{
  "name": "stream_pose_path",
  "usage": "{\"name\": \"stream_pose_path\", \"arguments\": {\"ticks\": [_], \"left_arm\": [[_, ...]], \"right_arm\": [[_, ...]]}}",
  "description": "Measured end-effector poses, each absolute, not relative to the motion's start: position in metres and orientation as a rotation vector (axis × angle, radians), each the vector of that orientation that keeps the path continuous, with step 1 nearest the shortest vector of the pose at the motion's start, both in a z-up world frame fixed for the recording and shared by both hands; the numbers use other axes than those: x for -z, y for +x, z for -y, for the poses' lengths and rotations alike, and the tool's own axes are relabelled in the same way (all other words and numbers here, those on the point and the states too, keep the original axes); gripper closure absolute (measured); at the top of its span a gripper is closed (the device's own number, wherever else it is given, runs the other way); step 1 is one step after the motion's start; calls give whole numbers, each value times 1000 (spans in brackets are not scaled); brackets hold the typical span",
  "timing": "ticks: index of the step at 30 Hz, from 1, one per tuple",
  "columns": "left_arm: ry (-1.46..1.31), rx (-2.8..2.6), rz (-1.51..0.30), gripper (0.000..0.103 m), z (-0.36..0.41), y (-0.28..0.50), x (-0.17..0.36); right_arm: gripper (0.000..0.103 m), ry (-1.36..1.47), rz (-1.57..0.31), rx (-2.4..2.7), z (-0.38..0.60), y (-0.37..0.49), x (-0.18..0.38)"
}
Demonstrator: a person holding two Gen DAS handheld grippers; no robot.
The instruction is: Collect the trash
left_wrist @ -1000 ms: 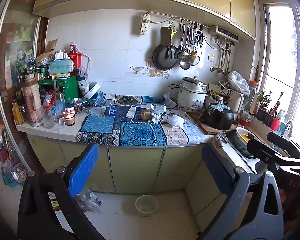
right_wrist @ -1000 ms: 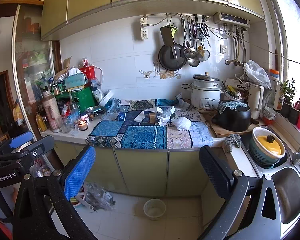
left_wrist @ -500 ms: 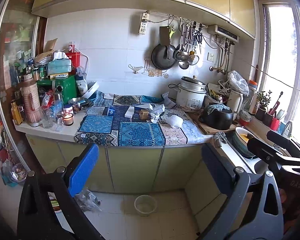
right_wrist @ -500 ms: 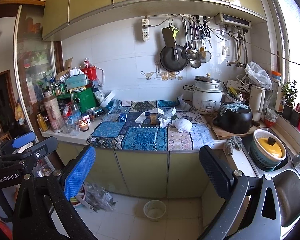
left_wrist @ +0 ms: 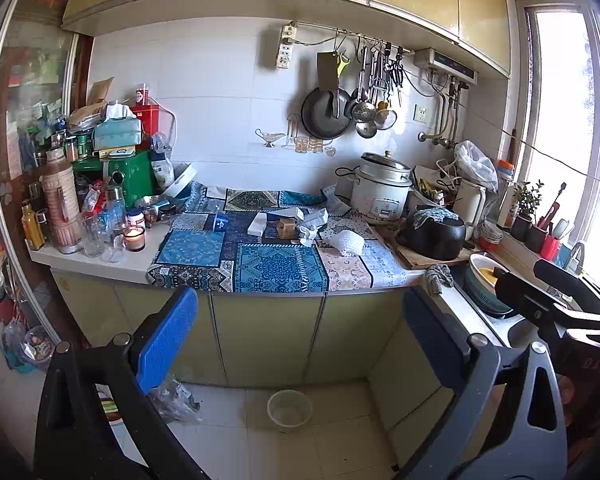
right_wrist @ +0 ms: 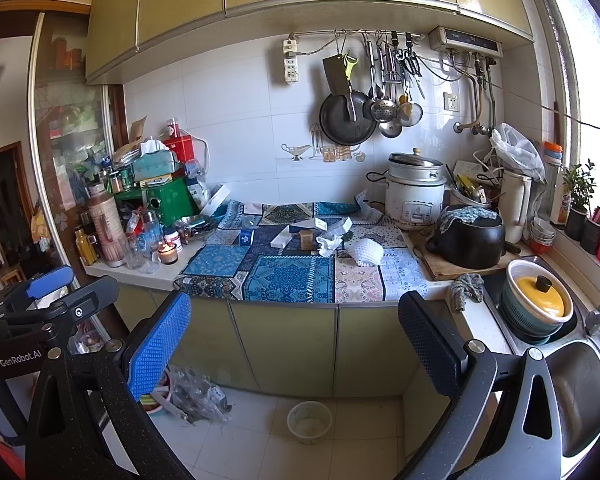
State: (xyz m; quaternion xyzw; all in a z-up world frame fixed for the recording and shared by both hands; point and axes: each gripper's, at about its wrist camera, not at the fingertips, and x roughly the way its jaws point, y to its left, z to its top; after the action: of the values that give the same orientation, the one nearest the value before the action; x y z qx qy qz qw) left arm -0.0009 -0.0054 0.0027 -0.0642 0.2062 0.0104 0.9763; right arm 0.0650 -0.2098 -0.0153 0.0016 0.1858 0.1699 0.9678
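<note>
1. The table (left_wrist: 100, 264), draped in blue patterned cloths, runs along the far tiled wall. Both cameras look at it from well back, with open floor between.
2. The rice cooker (right_wrist: 416, 194) stands at the back of the table and serves as the landmark here. The loose rubbish lies to its left and a little toward the front edge.
3. The left hand-held gripper (left_wrist: 296, 344) hangs low in front of the cabinet doors, jaws spread wide and nothing between them.
4. The right hand-held gripper (right_wrist: 296, 344) is likewise wide open and empty, also low before the cabinets.
5. A small pale bin (right_wrist: 309, 421) sits on the floor below and left of the rice cooker, close to the cabinet base, ahead of both grippers.
6. The white mesh wrapper (right_wrist: 366, 252) lies nearest the rice cooker, just in front and to its left, its long axis roughly across the view.
7. The crumpled tissue (right_wrist: 327, 245) sits just left of the wrapper, beside a white carton (right_wrist: 318, 224) and a small brown box (right_wrist: 306, 239).
8. My judgement: the trash lies ahead of and above both grippers. Neither hand is clearly nearer, though the wrapper falls toward the right hand's side.
</note>
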Motion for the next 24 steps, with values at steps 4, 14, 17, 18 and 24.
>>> {"name": "stream_pose_path", "arguments": {"ticks": [4, 14, 17, 18, 24], "left_arm": [[-129, -22, -416, 0, 7, 0, -3], [-128, -20, -415, 0, 5, -1, -2], [-127, -19, -417, 0, 7, 2, -3], [-125, -21, -419, 0, 8, 4, -4], [-126, -34, -430, 0, 16, 26, -7]], "right_arm": [[0, 1, -371, -341, 210, 54, 19], [0, 8, -369, -356, 216, 61, 18], [0, 8, -370, -357, 217, 62, 20], [0, 8, -370, -357, 217, 63, 20], [0, 8, -384, -367, 217, 78, 21]]}}
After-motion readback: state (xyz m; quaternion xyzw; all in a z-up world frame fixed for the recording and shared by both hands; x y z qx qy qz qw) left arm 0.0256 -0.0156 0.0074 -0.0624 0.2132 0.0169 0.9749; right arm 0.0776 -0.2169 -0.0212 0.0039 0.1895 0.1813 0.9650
